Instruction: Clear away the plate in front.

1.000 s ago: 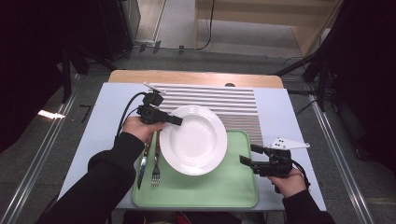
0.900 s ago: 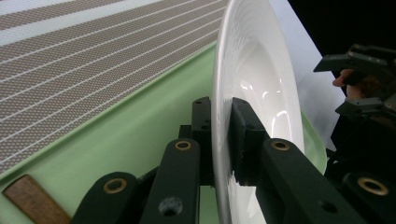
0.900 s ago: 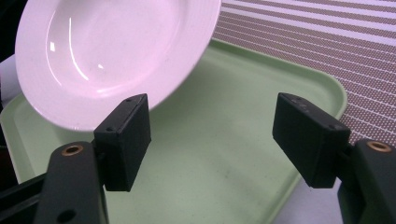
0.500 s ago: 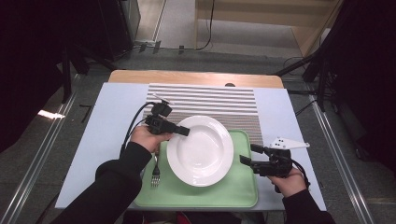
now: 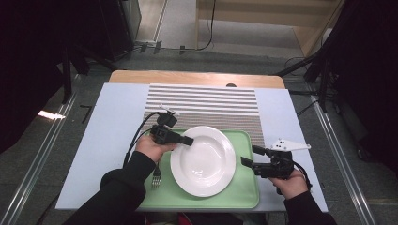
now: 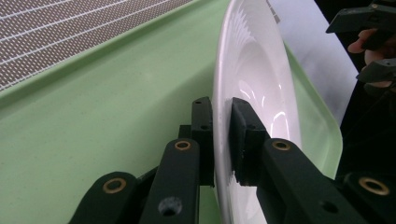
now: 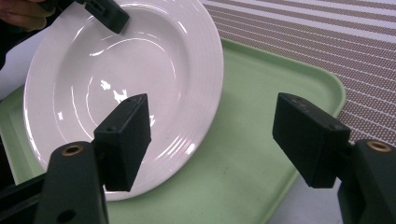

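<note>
The white plate (image 5: 203,160) is seen on the green tray (image 5: 244,197), w/ its left rim clamped between the jaws of the left hand-held gripper (image 5: 187,140). A fork (image 5: 156,177) is laid on the tray just left of the plate. The right hand-held gripper (image 5: 248,156) is held released, nothing grasped, near the plate's right rim. The tray is placed on the desk (image 5: 108,140), partly over a striped mat (image 5: 206,103).

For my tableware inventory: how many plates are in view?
1. The round white ceramic plate is over the pale green plastic tray, its left rim pinched by the left claw. Nothing stacked beneath shows.
</note>
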The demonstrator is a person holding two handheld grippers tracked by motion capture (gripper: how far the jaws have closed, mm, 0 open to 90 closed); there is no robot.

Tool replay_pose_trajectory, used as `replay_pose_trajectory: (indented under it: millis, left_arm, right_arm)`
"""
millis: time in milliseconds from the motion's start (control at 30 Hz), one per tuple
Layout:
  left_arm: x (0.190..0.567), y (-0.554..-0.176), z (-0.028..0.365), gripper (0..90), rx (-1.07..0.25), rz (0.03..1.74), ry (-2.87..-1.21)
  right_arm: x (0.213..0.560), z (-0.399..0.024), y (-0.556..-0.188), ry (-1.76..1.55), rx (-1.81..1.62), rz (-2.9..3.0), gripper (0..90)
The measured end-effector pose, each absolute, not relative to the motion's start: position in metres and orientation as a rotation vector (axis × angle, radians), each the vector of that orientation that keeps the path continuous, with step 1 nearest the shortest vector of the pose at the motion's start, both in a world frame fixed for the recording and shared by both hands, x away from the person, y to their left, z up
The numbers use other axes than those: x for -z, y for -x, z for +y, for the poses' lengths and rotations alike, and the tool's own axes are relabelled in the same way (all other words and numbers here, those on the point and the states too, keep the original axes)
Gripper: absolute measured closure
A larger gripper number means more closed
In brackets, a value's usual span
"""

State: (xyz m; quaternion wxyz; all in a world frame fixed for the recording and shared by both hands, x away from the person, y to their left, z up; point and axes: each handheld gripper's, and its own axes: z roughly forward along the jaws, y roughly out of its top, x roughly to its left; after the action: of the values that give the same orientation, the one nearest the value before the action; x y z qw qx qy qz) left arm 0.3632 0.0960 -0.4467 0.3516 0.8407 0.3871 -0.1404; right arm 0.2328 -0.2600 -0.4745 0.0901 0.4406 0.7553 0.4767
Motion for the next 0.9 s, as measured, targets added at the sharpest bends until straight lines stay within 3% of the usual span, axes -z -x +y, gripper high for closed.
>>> replay_pose_trajectory:
  millis: [900]
  left_arm:
    - [0.474, -0.366, 0.110, 73.2, 0.289, 1.032, -2.134]
  right_arm:
    - [0.476, -0.255, -0.232, -1.305, -1.401, 2.265, 26.8]
